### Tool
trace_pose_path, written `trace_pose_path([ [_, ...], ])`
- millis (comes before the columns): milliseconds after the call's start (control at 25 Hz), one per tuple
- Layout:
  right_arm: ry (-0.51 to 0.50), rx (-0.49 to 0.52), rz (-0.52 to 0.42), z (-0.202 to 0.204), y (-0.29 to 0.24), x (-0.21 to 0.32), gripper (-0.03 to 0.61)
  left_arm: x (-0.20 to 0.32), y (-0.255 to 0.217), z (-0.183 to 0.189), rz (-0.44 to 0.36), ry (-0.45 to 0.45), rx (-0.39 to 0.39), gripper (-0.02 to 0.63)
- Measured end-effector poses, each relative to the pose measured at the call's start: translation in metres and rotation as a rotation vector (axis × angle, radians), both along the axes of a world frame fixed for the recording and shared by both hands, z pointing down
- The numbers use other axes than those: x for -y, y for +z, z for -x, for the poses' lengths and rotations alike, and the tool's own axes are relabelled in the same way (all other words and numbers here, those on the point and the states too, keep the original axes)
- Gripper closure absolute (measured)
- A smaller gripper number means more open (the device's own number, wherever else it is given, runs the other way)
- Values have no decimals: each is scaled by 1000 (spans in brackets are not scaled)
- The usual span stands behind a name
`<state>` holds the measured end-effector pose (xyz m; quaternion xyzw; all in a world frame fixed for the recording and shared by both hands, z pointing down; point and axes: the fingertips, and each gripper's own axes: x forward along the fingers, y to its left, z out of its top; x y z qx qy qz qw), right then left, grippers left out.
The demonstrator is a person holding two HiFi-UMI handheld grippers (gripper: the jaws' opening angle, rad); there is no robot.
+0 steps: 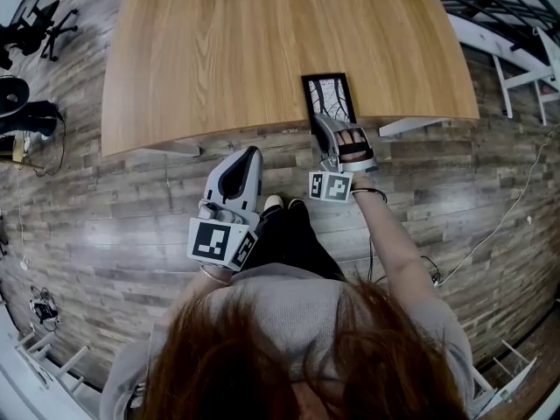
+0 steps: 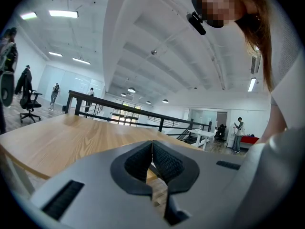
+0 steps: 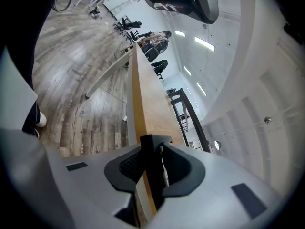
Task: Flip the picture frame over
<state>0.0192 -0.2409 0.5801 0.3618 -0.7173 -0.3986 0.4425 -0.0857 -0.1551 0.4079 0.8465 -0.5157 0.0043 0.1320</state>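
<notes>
Right gripper [image 1: 327,122] clamps the picture frame [image 1: 329,97] overhanging the table [image 1: 219,59] edge, centre-right, ready for flipping; left gripper [image 1: 251,153] idles closed, empty.

1. The counter [image 1: 262,42] reads to me as pale wood with fine, straight grain, smooth, with a soft satin finish rather than a gloss.
2. The picture frame [image 1: 329,97] has a black border that looks smooth and matt; I cannot tell whether it is wood or plastic.
3. The left gripper [image 2: 152,146] and right gripper [image 3: 151,149] both have smooth, matt grey plastic shells.
4. Their pads [image 2: 167,162] are black and rubbery-looking, with a fine ribbed texture.
5. The floor [image 1: 105,234] is grey wood-look planking, streaky in grain, with a faint sheen.
6. The sweater [image 1: 289,313] is soft grey knit cloth, matt.
</notes>
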Motion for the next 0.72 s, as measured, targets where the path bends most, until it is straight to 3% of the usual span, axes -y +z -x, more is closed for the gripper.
trace_pose_path([
  [200, -16, 8, 17, -1, 3, 0, 499, 0, 2, -2, 5, -2, -4, 605],
  [400, -6, 33, 139, 1, 13, -3, 454, -1, 0, -4, 4, 2, -5, 606],
  [720, 55, 90, 245, 4, 10, -4, 387, -5, -2, -5, 3, 4, -3, 606],
])
